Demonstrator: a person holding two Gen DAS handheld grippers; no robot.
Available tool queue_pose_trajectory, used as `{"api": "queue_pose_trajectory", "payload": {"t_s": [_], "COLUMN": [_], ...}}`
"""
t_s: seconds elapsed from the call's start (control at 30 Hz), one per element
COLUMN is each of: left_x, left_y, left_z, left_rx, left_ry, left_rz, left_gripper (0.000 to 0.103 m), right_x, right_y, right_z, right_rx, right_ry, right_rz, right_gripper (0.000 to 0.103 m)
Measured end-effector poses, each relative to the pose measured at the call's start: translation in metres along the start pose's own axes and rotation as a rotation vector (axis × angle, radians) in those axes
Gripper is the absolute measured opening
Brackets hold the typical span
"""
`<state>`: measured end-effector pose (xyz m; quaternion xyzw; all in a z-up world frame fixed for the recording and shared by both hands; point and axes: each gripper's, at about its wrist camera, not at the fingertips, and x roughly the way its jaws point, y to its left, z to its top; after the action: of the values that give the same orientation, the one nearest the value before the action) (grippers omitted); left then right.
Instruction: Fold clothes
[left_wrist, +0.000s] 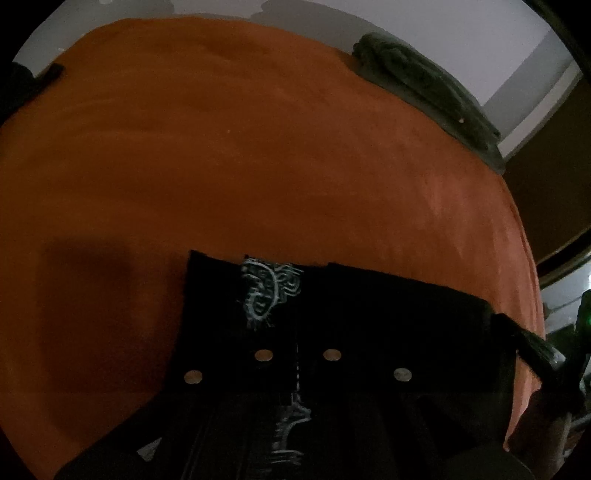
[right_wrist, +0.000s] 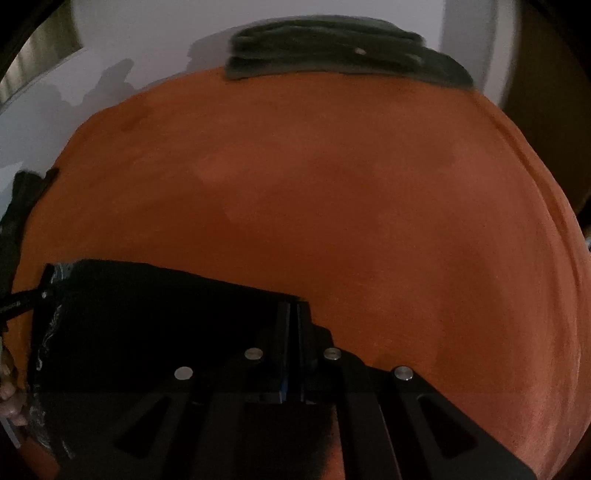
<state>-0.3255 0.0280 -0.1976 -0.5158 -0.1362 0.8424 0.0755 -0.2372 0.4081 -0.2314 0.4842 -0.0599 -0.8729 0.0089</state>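
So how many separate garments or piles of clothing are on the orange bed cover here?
3: a black printed garment at the near edge, a folded dark green pile at the far edge by the wall, and a dark item at the far left edge. More may lie out of view.

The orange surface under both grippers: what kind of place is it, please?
Probably a bed in a bedroom: a soft orange cover meets a pale wall, with folded green clothes stacked at its far edge.
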Motion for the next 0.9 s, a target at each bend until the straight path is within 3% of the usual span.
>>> {"api": "queue_pose_trajectory", "payload": {"t_s": [0.07,0.17,0.37,0.47,0.57,0.77,0.9], "left_x": [-0.008,-0.027,-0.054,-0.064,-0.065,-0.073,-0.081], "left_y": [0.012,0.031,0.003,-0.014,-0.006,0.05,0.074], "left_z": [-0.002,-0.015,-0.089,-0.121,-0.138,-0.128,-0.115], "left_rx": [-0.004,-0.028,0.168,0.295,0.324,0.164,0.059], "left_ry": [-0.005,-0.007,0.005,-0.018,0.013,0.057,0.082], "left_rz": [0.019,-0.047,-0.085,-0.012,0.067,0.084,-0.01], "left_gripper": [0.005,0.011,0.021,0.029,0.029,0.029,0.029], "right_x": [-0.025,-0.071,-0.107,-0.105,-0.098,-0.111,-0.129], "right_y": [-0.012,-0.014,0.025,0.045,0.049,0.018,-0.033], "right_z": [-0.007,-0.028,-0.098,-0.133,-0.16,-0.171,-0.168], "right_rx": [0.021,0.015,-0.029,-0.091,-0.085,-0.04,0.1], "right_ry": [-0.042,-0.098,-0.042,0.013,0.075,0.099,0.071], "right_rz": [0.025,0.065,0.176,0.179,0.185,0.123,0.242], "right_gripper": [0.001,0.001,0.001,0.001,0.001,0.001,0.008]}}
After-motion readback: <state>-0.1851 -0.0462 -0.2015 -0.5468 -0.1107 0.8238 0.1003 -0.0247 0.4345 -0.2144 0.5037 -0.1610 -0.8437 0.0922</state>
